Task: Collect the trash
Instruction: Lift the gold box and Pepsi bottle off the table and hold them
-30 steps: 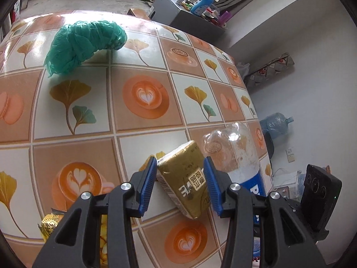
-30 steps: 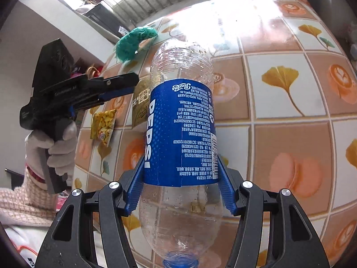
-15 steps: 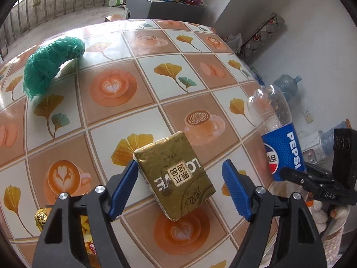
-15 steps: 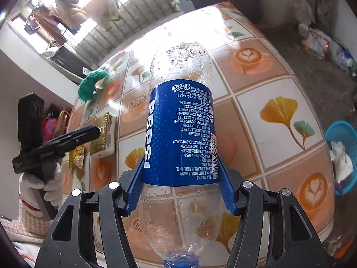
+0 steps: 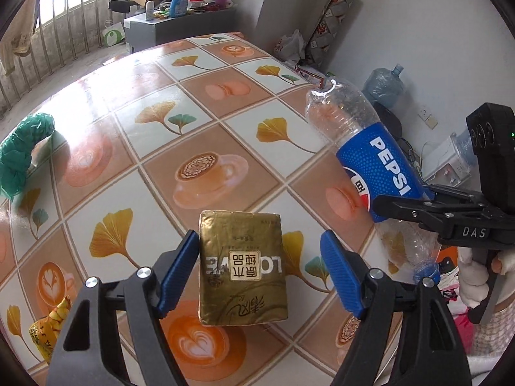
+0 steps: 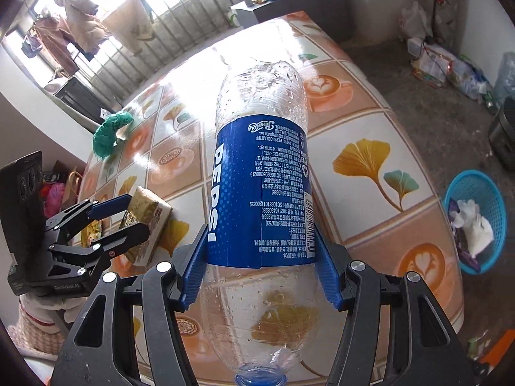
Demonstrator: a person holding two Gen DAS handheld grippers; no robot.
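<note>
My left gripper [image 5: 259, 238] stands open above the patterned table [image 5: 128, 96]. A gold tissue pack [image 5: 241, 267] lies between its blue fingers; the left pad is close beside it and the right pad stands well clear. In the right wrist view the pack [image 6: 148, 222] sits between the left gripper's [image 6: 136, 214] fingers. My right gripper [image 6: 259, 241] is shut on an empty Pepsi bottle [image 6: 260, 193], cap end toward the camera. The left wrist view shows the bottle [image 5: 376, 167] held over the table's right edge.
A green mesh bundle [image 5: 22, 151] lies at the far left of the table. A yellow snack wrapper [image 5: 51, 328] lies near the left gripper. A blue basket [image 6: 474, 218] holding crumpled paper stands on the floor off the table's right side. Clutter lines the far wall.
The left gripper has opened and let go of the gold pack, and it has rolled and shifted. The right gripper carried the bottle toward the table's right edge, bringing the blue basket into view.
</note>
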